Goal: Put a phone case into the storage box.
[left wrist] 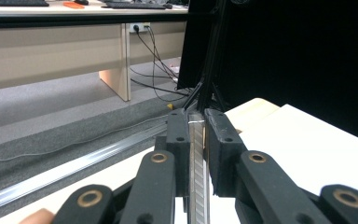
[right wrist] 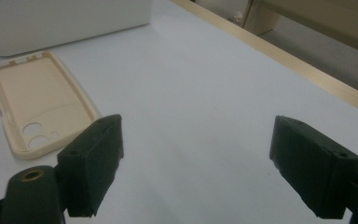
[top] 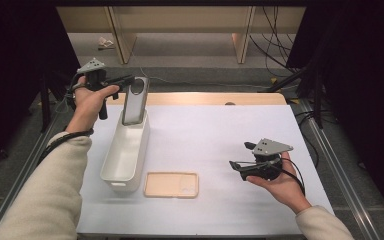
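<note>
My left gripper point(top: 132, 80) is shut on a grey phone point(top: 135, 101), holding it upright by its top end over the far end of a white bin point(top: 122, 160). The phone's lower end dips inside the bin's rim. In the left gripper view the phone's thin edge point(left wrist: 198, 172) is pinched between the two black pads, so my left gripper point(left wrist: 196, 122) is shut on it. A beige phone case point(top: 172, 184) lies open side up on the white table, just right of the bin. My right gripper point(top: 236, 166) hovers open above the table, right of the case point(right wrist: 35, 105), jaws wide apart point(right wrist: 193, 161) with nothing between them.
The white mat point(top: 215, 135) covers a wooden table whose far edge point(top: 205, 98) shows beyond it. Cables and desk legs point(top: 122, 35) lie on the floor behind. Metal rails point(top: 330, 155) run along both sides of the table.
</note>
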